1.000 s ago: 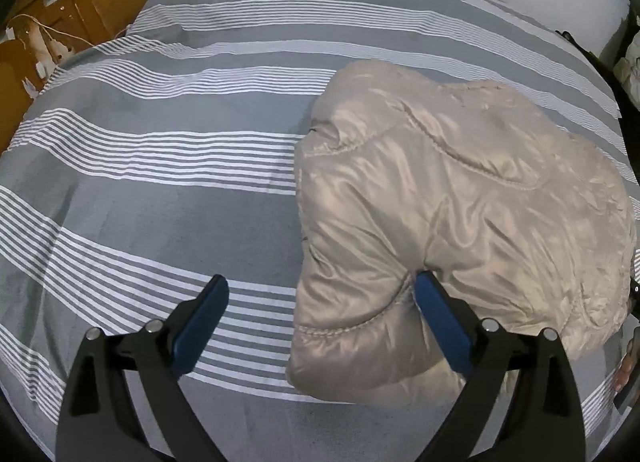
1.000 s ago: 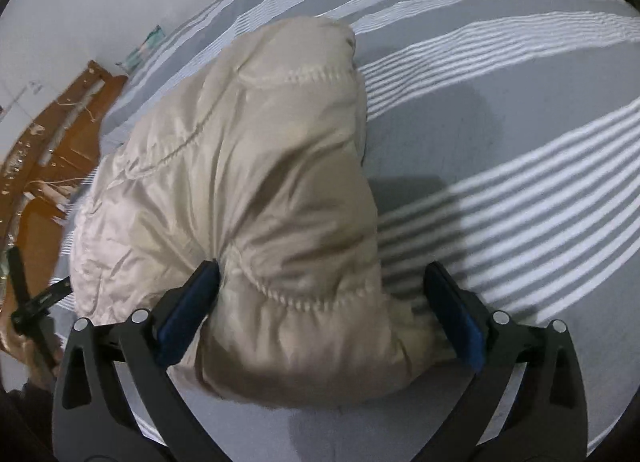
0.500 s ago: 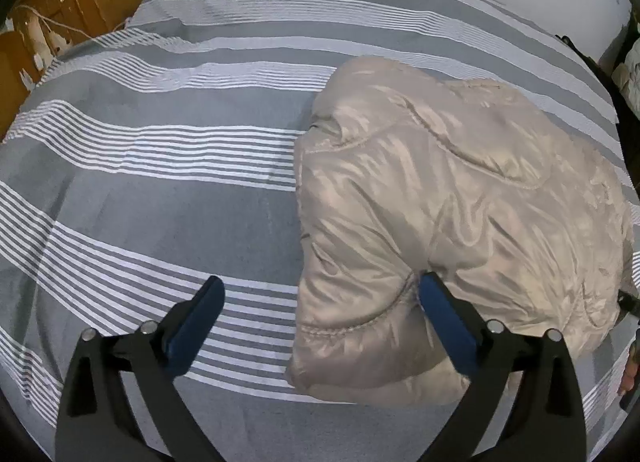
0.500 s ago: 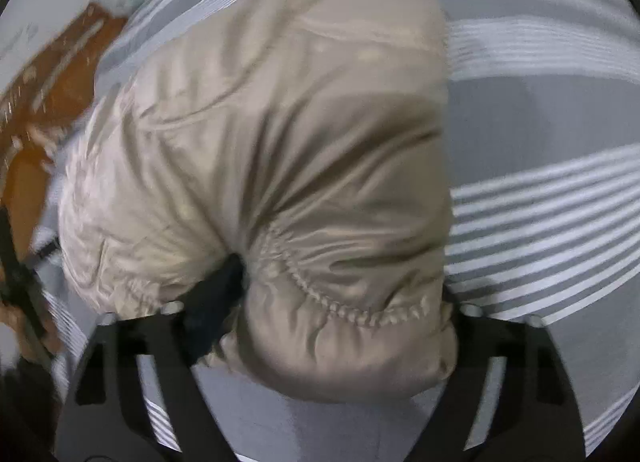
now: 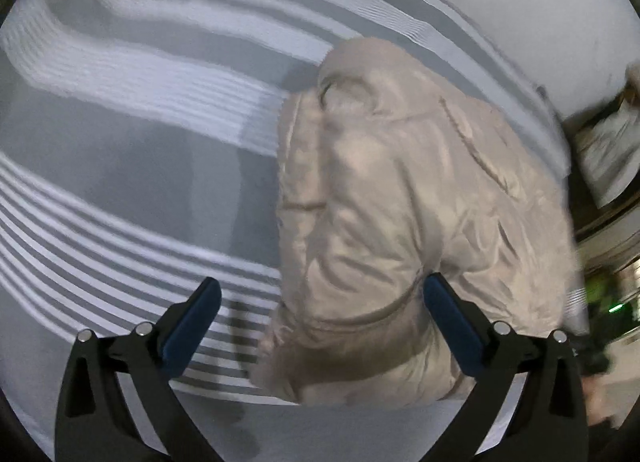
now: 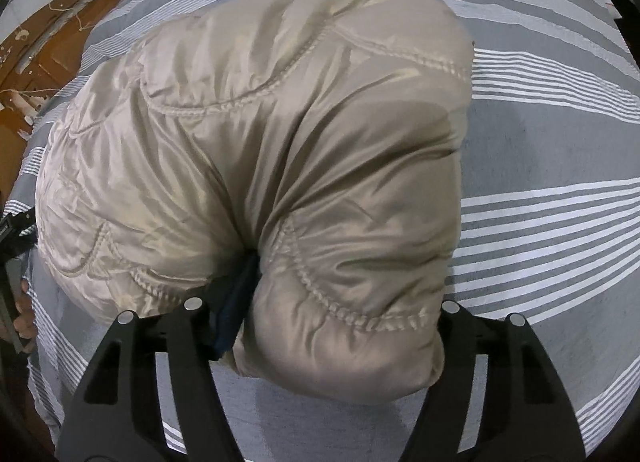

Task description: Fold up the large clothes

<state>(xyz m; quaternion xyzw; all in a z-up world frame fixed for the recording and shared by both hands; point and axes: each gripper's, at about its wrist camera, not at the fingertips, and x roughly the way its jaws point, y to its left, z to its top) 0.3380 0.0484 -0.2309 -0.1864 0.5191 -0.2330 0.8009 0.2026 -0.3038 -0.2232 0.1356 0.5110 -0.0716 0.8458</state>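
Right gripper (image 6: 340, 326) has closed on the near padded fold of the beige jacket (image 6: 256, 142), bundled mid-bed (image 6: 560, 142). Left gripper (image 5: 320, 322) is wide, empty. Advise matching grip before folding.

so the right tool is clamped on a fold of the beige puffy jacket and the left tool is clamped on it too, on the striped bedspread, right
Not quite. The left tool is not clamped: in the left wrist view it stands wide open, one pad over the striped bedspread, the other against the beige puffy jacket, gripping nothing. The right tool is clamped on a fold of the jacket, as the right wrist view shows.
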